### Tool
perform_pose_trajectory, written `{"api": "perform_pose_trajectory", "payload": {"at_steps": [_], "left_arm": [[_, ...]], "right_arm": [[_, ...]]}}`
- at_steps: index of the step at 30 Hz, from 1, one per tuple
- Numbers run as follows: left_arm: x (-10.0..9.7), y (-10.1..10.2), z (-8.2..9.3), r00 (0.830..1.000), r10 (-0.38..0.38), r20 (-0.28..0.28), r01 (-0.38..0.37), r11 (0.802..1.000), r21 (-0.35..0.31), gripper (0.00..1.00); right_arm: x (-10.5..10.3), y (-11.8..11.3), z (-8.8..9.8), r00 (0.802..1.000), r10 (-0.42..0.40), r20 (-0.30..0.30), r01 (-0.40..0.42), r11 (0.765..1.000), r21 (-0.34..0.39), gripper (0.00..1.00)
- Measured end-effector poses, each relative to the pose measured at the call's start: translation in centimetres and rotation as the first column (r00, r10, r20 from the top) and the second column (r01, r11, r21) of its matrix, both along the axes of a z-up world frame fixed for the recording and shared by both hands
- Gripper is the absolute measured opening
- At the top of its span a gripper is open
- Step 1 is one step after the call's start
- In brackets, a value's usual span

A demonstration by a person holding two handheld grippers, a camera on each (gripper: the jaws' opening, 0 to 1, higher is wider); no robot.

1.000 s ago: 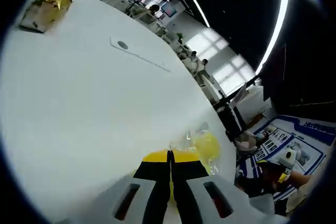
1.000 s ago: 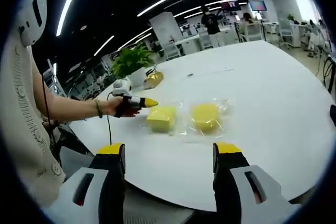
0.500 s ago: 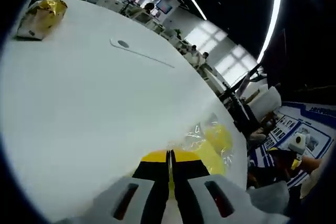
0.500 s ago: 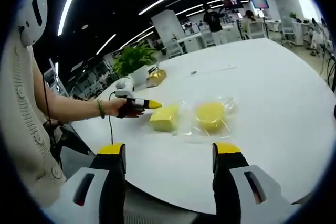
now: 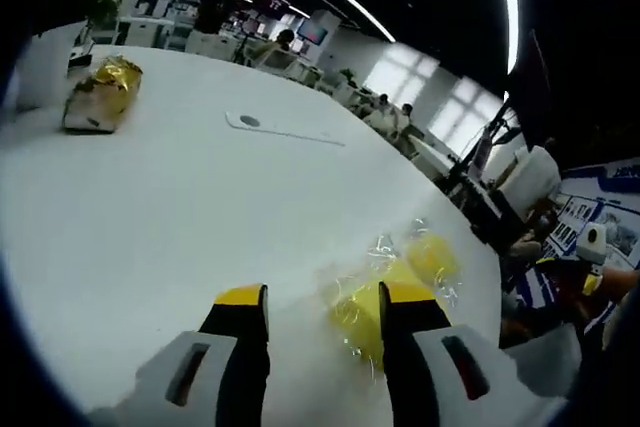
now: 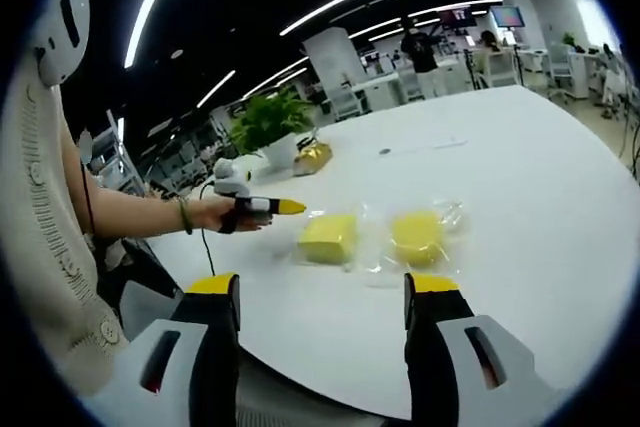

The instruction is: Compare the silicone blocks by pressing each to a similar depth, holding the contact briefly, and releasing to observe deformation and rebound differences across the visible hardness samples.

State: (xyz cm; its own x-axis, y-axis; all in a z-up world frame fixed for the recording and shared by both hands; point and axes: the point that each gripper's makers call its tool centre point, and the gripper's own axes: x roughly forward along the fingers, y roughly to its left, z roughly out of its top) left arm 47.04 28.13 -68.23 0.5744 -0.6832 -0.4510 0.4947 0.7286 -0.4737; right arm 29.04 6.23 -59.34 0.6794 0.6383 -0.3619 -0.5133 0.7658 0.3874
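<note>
The table is plain white. On it, the square block is pale yellow and the round block a deeper yellow, both under clear glossy wrap. The left gripper and right gripper have black jaws with yellow tips on grey bodies with red slots. A packet is shiny gold. The plant is green in a white pot. The sleeve is cream knit.
</note>
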Motion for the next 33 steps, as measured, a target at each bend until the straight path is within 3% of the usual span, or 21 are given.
{"api": "perform_pose_trajectory", "payload": {"at_steps": [4,11,14,22,28,33], "left_arm": [[-1.9,0.3,1.5,0.998,-0.007,0.063,0.005,1.000,0.028,0.49],[-7.2,0.3,4.5,0.984,-0.052,0.171,0.039,0.996,0.075,0.52],[-8.9,0.5,5.1,0.977,-0.045,0.210,0.021,0.993,0.116,0.54],[-13.4,0.2,7.6,0.957,-0.032,0.287,0.001,0.994,0.109,0.56],[-15.6,0.5,9.8,0.938,-0.008,0.347,-0.020,0.997,0.077,0.59],[-17.2,0.4,10.9,0.920,-0.031,0.391,-0.004,0.996,0.089,0.61]], "right_arm": [[-0.2,0.5,0.6,1.000,0.016,0.023,-0.016,1.000,0.007,0.62],[-0.7,1.2,1.6,0.996,0.044,0.075,-0.046,0.999,0.019,0.61],[-0.9,1.5,2.2,0.993,0.056,0.105,-0.059,0.998,0.022,0.61],[-0.9,1.9,3.6,0.981,0.074,0.177,-0.080,0.996,0.030,0.62],[-0.8,2.2,4.3,0.972,0.077,0.222,-0.087,0.996,0.034,0.63],[-0.9,2.3,4.6,0.964,0.078,0.252,-0.089,0.996,0.031,0.65]]}}
